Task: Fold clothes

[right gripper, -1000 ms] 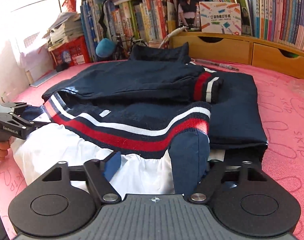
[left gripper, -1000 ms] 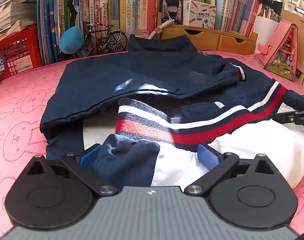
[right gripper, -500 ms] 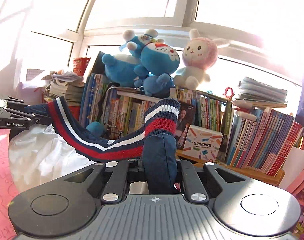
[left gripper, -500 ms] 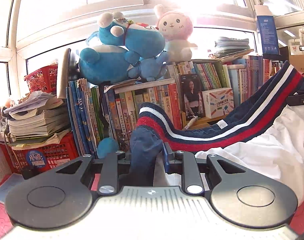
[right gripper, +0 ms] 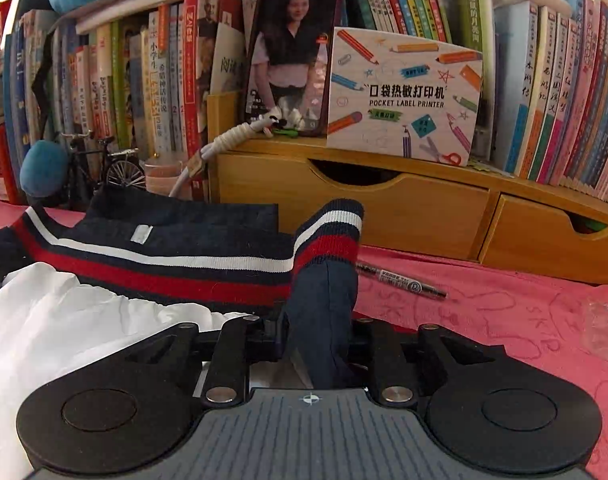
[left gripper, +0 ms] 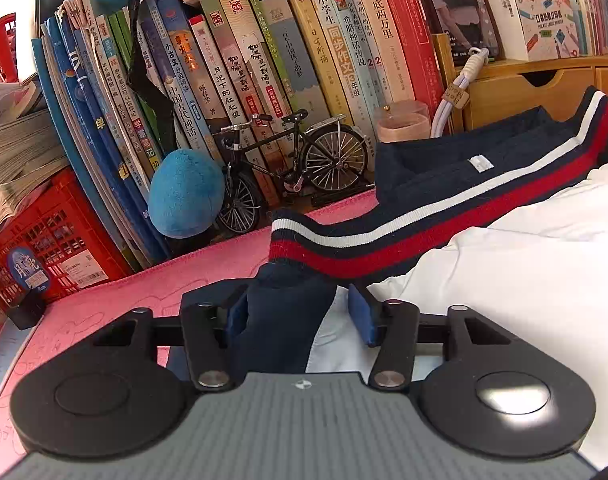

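**Striped hem carried to the far edge of the pink table**

Both grippers work the navy jacket (left gripper: 444, 168), its white lining (left gripper: 504, 264) turned upward, near the table's (left gripper: 116, 312) far edge below the row of books (left gripper: 264, 52). The left gripper (left gripper: 300, 316) has its blue pads spread apart, navy cloth lying loose between them beside the red-and-white striped hem (left gripper: 384, 240). The right gripper (right gripper: 316, 332) is clamped tight on a navy fold whose striped end stands upright. A pen (right gripper: 400, 280) lies on the table just right of that fold, before the wooden drawers (right gripper: 424, 216). A model bicycle (left gripper: 280, 160) stands against the books.
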Demonstrator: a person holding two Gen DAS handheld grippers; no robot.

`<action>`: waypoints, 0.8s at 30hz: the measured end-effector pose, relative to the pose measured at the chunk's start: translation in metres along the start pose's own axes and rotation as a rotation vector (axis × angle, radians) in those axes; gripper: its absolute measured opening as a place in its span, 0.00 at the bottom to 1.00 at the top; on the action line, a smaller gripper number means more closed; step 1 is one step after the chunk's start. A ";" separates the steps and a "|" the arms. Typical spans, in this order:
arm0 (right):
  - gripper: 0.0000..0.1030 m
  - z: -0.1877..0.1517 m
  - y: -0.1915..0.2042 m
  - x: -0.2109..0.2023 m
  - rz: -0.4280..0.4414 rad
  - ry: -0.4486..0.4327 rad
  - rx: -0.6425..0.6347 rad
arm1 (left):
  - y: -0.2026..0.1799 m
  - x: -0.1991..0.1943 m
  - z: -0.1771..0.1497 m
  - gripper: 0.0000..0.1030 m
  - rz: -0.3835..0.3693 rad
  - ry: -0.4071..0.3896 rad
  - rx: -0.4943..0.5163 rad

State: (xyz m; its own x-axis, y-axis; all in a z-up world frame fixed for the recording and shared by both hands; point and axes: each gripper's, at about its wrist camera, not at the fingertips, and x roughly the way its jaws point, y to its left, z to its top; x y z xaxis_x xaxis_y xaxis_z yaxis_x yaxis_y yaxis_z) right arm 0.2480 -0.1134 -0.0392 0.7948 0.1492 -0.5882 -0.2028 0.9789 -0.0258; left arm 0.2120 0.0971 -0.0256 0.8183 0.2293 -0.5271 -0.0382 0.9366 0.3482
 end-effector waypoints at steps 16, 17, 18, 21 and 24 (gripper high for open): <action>0.86 -0.062 0.028 -0.174 0.229 -0.138 -0.095 | 0.023 -0.181 -0.079 0.99 -0.092 -0.209 0.073; 0.63 -0.061 0.042 -0.173 0.233 -0.124 -0.123 | 0.010 -0.182 -0.077 0.99 -0.104 -0.211 0.093; 0.43 -0.061 0.056 -0.172 0.238 -0.109 -0.151 | -0.001 -0.182 -0.076 0.99 -0.116 -0.211 0.108; 0.07 -0.050 0.085 -0.152 0.251 -0.052 -0.176 | -0.024 -0.175 -0.060 0.99 -0.153 -0.204 0.113; 0.07 -0.033 0.099 -0.114 0.253 0.016 -0.166 | -0.039 -0.154 -0.045 0.98 -0.147 -0.183 0.144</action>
State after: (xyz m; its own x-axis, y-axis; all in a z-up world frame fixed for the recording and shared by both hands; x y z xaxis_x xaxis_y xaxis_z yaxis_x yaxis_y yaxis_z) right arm 0.1183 -0.0378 -0.0017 0.6986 0.3819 -0.6051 -0.4852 0.8744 -0.0083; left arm 0.0620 0.0374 0.0069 0.8997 0.0297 -0.4354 0.1597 0.9061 0.3918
